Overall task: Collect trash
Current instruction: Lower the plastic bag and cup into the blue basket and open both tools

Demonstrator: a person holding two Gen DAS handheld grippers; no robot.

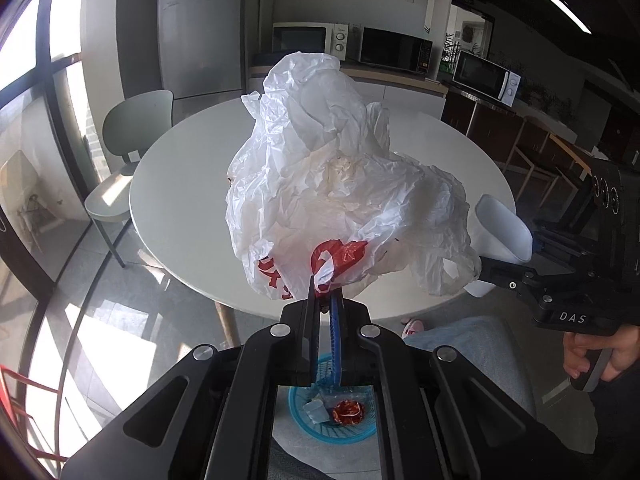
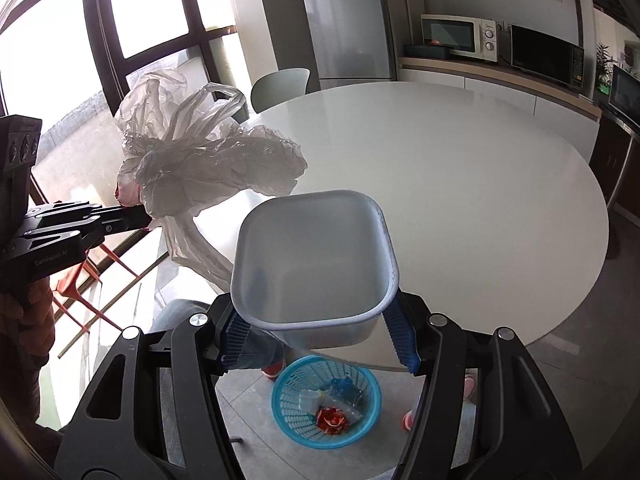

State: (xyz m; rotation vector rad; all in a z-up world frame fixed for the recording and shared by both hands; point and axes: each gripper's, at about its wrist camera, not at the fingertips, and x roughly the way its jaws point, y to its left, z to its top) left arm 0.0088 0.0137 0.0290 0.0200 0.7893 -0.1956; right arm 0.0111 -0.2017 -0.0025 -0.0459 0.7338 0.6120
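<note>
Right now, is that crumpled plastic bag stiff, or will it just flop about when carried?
Probably floppy: the plastic bag hangs in loose wrinkles from the left gripper, pinched at one edge. It looks light, since thin film lets window light through in the right wrist view. Its loose handle loops could snag.

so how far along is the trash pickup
Done: the blue basket on the floor already holds a few scraps. In hand: the left gripper pinches the plastic bag, and the right gripper holds the white tub. Left: dropping both into the basket. The table looks bare.
</note>
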